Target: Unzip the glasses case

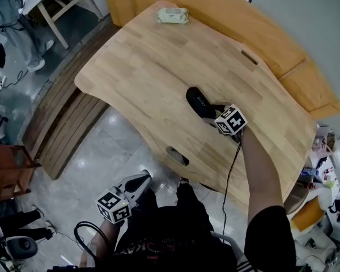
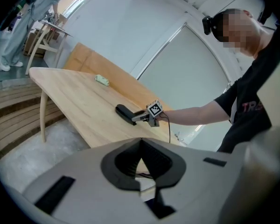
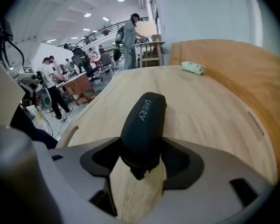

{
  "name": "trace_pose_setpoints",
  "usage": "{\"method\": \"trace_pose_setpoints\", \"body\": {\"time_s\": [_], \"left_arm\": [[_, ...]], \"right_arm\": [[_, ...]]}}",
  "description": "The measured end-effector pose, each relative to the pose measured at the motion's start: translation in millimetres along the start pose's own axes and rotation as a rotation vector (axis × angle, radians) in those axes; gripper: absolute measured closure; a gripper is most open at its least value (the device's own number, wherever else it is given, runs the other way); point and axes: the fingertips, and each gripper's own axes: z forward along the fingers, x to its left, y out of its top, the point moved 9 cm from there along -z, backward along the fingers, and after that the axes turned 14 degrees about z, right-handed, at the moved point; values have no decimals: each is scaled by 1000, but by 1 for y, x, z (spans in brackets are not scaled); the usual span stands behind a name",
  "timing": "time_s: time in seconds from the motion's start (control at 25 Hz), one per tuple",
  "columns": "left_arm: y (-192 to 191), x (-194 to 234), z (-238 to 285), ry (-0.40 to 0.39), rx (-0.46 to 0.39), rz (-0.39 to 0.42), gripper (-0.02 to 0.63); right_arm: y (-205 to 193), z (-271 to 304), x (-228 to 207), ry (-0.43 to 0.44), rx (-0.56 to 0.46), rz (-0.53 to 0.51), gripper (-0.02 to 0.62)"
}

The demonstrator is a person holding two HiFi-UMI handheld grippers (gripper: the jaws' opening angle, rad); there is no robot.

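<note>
A black glasses case (image 1: 199, 102) (image 2: 125, 113) lies on the light wooden table (image 1: 153, 67), printed side up. In the right gripper view its near end (image 3: 143, 125) sits between the jaws, both pads against its sides, and a small zip tab hangs beneath that end. The right gripper (image 1: 215, 118) (image 2: 142, 117) (image 3: 140, 149) is shut on it, tilted down at the table. My left gripper (image 1: 143, 179) (image 2: 141, 146) is shut with nothing in it, held low off the table's near edge, pointing toward the case from a distance.
A pale green packet (image 1: 173, 16) (image 2: 101, 80) (image 3: 192, 67) lies at the table's far end. Slots (image 1: 177, 156) are cut into the tabletop. A second wooden board (image 1: 255, 21) stands behind the table. Several people (image 3: 53, 85) work at desks beyond.
</note>
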Motion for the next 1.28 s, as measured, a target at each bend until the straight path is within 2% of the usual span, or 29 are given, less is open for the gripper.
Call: {"method": "trace_pose_setpoints", "body": {"time_s": [0.2,0.64,0.84,1.0,1.08,1.12,1.2,1.28], "left_arm": [[1,-7,12,1,6,-9,595],[8,-16,39,5,28,-25,595],[9,-21,46,30,39,-42,595],[7,-27,47,35,45,-45,595],[7,-29,48,35,43,-45,595],[8,-30,48,34,42,-44,595],[8,-31,48,30,39,-38,595],[9,-31,47,22,35,-27,595]], "right_arm": [[14,-1,-11,24,83,-132,302],[35,7,-25,159,203,-301,302],[46,10,-36,147,274,-466,302],[53,9,-32,144,268,-543,298],[54,6,-28,148,261,-546,280],[54,4,-27,144,254,-551,252],[56,-2,-26,133,227,-558,247],[58,-11,-26,119,174,-522,246]]}}
